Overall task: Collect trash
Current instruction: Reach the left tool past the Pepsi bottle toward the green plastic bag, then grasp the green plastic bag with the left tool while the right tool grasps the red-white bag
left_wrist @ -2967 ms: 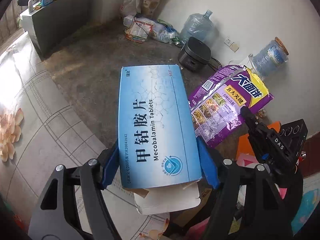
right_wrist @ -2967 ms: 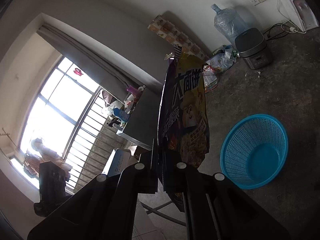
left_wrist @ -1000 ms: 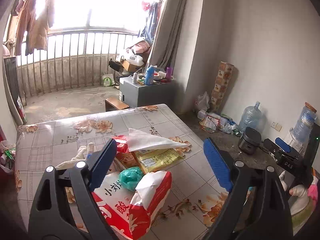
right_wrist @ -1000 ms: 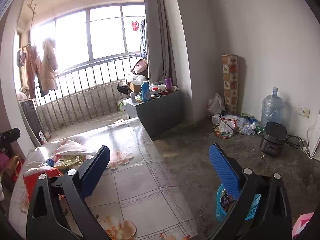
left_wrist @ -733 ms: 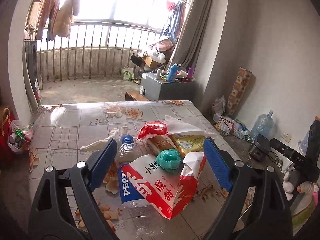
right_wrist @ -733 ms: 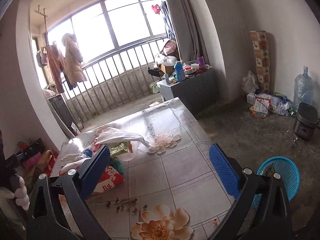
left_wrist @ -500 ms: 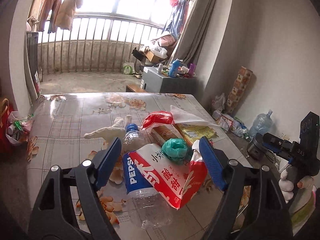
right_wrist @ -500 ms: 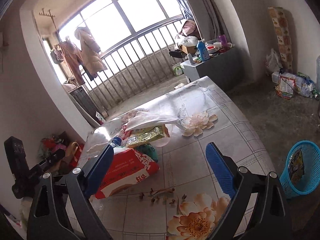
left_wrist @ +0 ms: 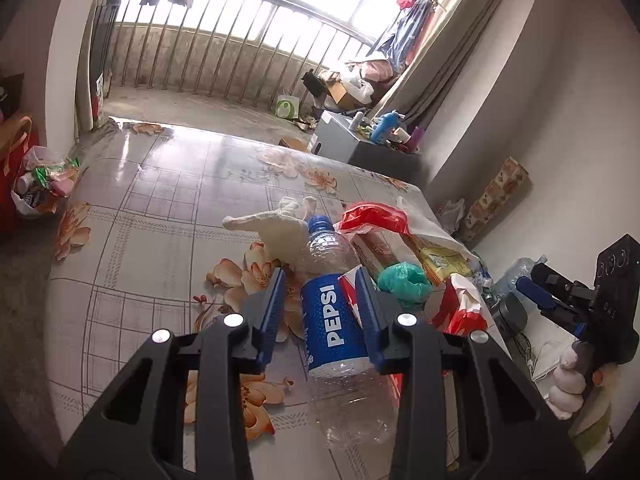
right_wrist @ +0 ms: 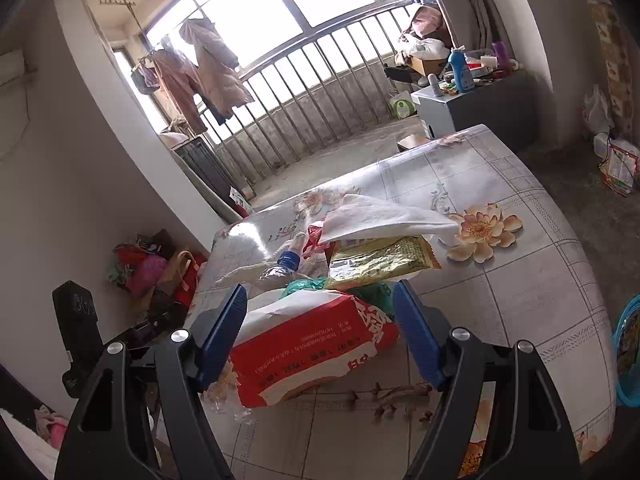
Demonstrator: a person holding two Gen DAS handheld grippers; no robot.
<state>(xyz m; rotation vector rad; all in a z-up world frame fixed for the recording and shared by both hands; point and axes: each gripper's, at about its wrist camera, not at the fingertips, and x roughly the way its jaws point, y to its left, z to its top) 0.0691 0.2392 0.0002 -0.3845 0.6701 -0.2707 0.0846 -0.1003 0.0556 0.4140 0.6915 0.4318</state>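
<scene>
A clear Pepsi bottle (left_wrist: 336, 328) with a blue cap lies on the flowered table (left_wrist: 140, 220). My left gripper (left_wrist: 322, 300) straddles its label, jaws closing; a slit still shows at the left pad. A red and white snack bag (right_wrist: 312, 344) lies beside the bottle. My right gripper (right_wrist: 320, 320) has its jaws on either side of that bag, also closing, pads not pressing. A green crumpled bag (left_wrist: 404, 280), a gold packet (right_wrist: 380, 260) and a white paper sheet (right_wrist: 380, 216) lie behind.
A white glove (left_wrist: 276, 228) lies on the table left of the bottle cap. The blue trash basket (right_wrist: 628, 360) stands on the floor off the table's right edge. A grey cabinet (right_wrist: 472, 112) stands beyond the table's far end. Bags are piled on the floor (left_wrist: 40, 184) at the left.
Three seconds ago the left held a medicine box and the right a purple snack bag; both are gone. Both grippers swung to the table pile, lowered, and narrowed around the bottle and the red bag.
</scene>
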